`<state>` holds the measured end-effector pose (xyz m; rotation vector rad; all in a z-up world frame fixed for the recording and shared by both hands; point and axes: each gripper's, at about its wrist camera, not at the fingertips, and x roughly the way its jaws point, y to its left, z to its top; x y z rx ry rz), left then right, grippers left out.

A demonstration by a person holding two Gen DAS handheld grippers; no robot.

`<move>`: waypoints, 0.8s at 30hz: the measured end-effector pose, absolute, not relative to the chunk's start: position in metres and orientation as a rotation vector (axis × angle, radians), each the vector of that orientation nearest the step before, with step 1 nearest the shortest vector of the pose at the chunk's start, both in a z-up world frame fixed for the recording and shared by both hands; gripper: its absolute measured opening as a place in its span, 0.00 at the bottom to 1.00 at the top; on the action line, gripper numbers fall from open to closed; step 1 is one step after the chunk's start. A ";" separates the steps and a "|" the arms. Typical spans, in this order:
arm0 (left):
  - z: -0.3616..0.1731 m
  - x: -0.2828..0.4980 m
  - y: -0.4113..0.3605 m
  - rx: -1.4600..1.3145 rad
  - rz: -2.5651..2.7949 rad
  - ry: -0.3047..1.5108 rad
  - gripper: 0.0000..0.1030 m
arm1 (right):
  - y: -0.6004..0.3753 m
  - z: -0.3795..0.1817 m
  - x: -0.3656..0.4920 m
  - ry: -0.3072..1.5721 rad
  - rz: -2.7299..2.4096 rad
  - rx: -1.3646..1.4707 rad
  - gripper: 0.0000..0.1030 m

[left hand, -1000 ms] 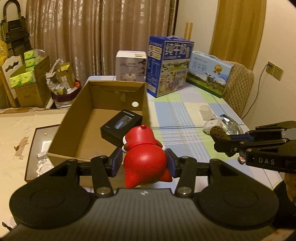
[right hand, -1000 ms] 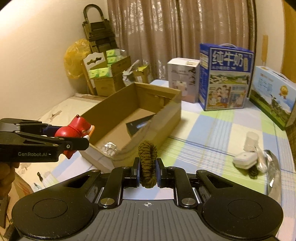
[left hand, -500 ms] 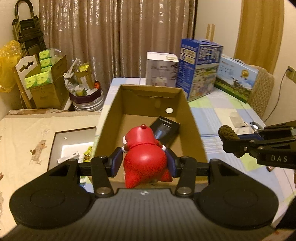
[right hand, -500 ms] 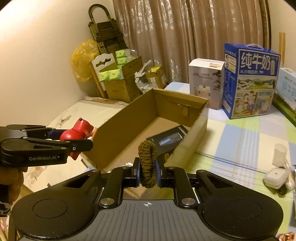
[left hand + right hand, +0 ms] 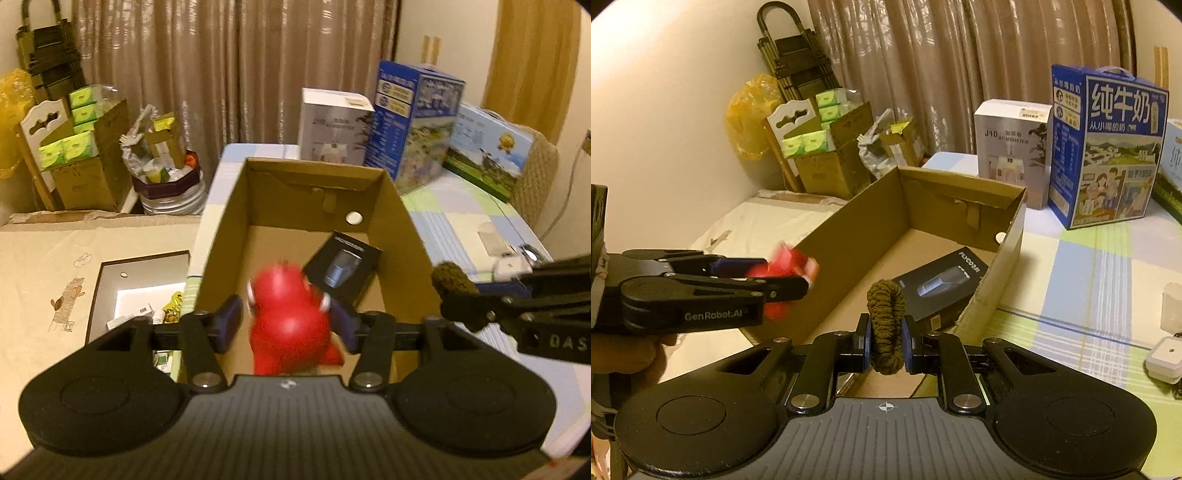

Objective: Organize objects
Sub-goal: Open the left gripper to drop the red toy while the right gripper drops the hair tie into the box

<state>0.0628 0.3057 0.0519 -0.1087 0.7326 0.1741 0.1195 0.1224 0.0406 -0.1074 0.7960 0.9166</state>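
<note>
A red toy figure (image 5: 288,325), blurred, sits between the fingers of my left gripper (image 5: 284,321) above the near end of an open cardboard box (image 5: 221,240). The jaws are opening: a gap shows beside the left pad (image 5: 229,325) and the pads no longer press on the toy. In the right wrist view the left gripper (image 5: 798,280) and red toy (image 5: 786,266) hang over the box's near left wall. My right gripper (image 5: 885,343) is shut on a brown braided hair tie (image 5: 885,314), over the box's near edge. A black product box (image 5: 942,284) lies inside.
A white humidifier box (image 5: 1012,147) and a blue milk carton (image 5: 1108,155) stand behind the cardboard box on the checked tablecloth. Small white items (image 5: 1165,356) lie at the right. A shallow open box (image 5: 140,288) with small bits sits left of the table.
The left jaws have spread and the red toy, sharp and gripped before, is now blurred and loose between them. Both grippers have moved further over the cardboard box.
</note>
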 end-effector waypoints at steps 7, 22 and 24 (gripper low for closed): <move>0.056 0.050 0.316 -0.139 0.203 0.709 0.63 | 0.124 0.037 0.120 0.805 0.916 -0.095 0.13; 0.057 0.021 0.321 -0.192 0.233 0.690 0.67 | 0.122 0.051 0.127 0.718 0.935 0.049 0.77; 0.057 0.019 0.320 -0.197 0.235 0.690 0.67 | 0.117 0.051 0.128 0.729 0.919 0.053 0.77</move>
